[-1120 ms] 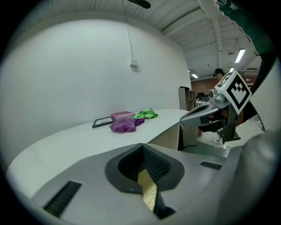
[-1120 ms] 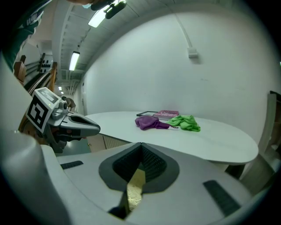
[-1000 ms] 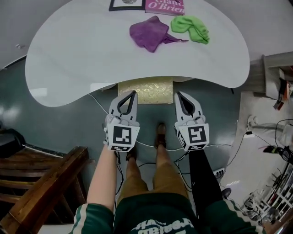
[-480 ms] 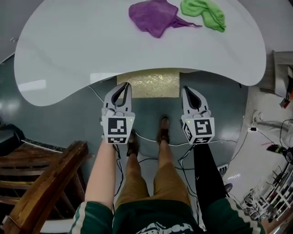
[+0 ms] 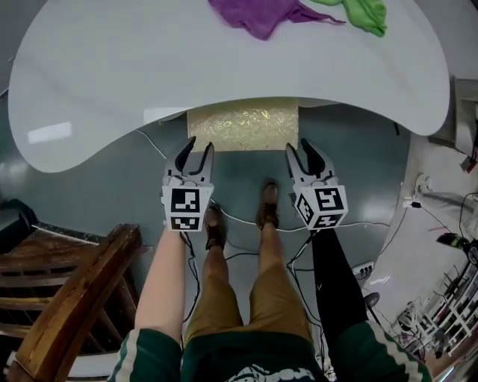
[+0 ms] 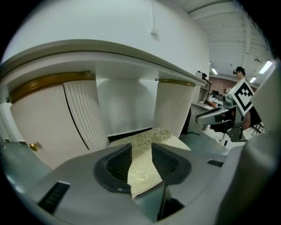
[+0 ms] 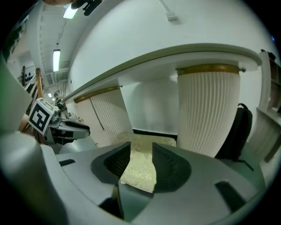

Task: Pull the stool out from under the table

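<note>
By the worktop (image 5: 112, 74) edge, left tool (image 5: 199, 146) and right tool (image 5: 299, 146) are held part-open, jaws just opened; stool (image 5: 243, 123) seat is framed in each gap, ungripped.

A white curved table (image 5: 149, 67) carried a purple cloth (image 5: 254, 15) and, to its right, a green cloth (image 5: 367, 11), both lying toward its far side.

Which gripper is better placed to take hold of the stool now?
Left gripper, narrowly: it sits squarely before the stool seat's front edge, while the right gripper straddles a corner. Both have just been opening their fingers, with the seat edge between them.
</note>
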`<state>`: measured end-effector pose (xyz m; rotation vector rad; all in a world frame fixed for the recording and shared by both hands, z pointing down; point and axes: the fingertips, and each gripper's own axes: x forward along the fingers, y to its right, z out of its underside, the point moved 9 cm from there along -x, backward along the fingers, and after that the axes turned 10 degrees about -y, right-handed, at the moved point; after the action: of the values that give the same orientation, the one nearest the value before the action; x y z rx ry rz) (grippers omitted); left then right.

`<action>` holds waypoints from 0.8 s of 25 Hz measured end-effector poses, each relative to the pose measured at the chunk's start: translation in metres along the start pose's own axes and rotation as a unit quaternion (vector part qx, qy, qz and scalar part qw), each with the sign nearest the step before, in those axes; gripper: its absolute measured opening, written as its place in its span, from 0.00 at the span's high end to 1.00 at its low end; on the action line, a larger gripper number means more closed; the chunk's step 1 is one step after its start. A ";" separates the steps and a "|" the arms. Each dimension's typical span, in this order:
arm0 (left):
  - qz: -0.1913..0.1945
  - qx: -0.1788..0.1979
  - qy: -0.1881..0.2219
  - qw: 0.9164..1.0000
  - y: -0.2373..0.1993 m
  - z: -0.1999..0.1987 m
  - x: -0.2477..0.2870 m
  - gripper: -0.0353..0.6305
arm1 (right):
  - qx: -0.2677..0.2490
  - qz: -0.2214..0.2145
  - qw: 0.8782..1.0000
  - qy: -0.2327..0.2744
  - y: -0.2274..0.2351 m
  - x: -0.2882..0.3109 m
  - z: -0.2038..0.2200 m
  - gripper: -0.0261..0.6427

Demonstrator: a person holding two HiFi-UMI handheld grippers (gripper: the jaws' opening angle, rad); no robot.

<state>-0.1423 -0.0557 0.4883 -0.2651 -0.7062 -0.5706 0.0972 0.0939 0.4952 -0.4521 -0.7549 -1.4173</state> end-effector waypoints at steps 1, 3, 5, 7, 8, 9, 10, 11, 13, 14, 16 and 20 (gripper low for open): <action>0.001 -0.006 -0.003 1.000 -0.001 0.004 0.002 0.72 | 0.004 -0.001 1.000 -0.003 0.001 0.002 0.004 0.71; 0.004 -0.021 -0.007 1.000 -0.005 0.011 0.004 0.69 | 0.011 0.000 1.000 -0.007 0.005 0.007 0.009 0.69; 0.009 -0.038 -0.010 0.999 -0.012 0.015 0.006 0.65 | 0.018 0.000 1.000 -0.009 0.014 0.011 0.013 0.68; 0.017 -0.051 -0.016 0.998 -0.020 0.019 0.012 0.62 | 0.030 -0.007 0.999 -0.013 0.025 0.018 0.018 0.64; 0.021 -0.055 -0.022 0.998 -0.024 0.023 0.016 0.61 | 0.037 -0.011 0.999 -0.017 0.031 0.022 0.021 0.62; 0.025 -0.058 -0.029 0.998 -0.028 0.026 0.020 0.59 | 0.041 -0.016 0.999 -0.022 0.038 0.028 0.025 0.60; 0.030 -0.059 -0.035 0.997 -0.031 0.030 0.025 0.56 | 0.045 -0.021 0.998 -0.027 0.044 0.033 0.029 0.59; 0.035 -0.060 -0.041 0.997 -0.034 0.034 0.028 0.54 | 0.049 -0.026 0.998 -0.033 0.050 0.039 0.034 0.57; 0.045 -0.061 -0.051 0.996 -0.040 0.042 0.035 0.51 | 0.059 -0.037 0.997 -0.045 0.061 0.050 0.043 0.53; 0.049 -0.063 -0.055 0.995 -0.042 0.047 0.038 0.50 | 0.065 -0.044 0.996 -0.050 0.065 0.055 0.048 0.51; 0.059 -0.070 -0.065 0.994 -0.045 0.057 0.044 0.47 | 0.080 -0.064 0.993 -0.057 0.073 0.065 0.056 0.47; 0.072 -0.079 -0.090 0.990 -0.050 0.076 0.054 0.43 | 0.104 -0.108 0.986 -0.073 0.081 0.081 0.070 0.31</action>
<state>-0.1781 -0.0865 0.5829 -0.5158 -0.8104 -0.4688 0.1617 0.0952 0.6128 -0.3206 -1.0846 -1.4976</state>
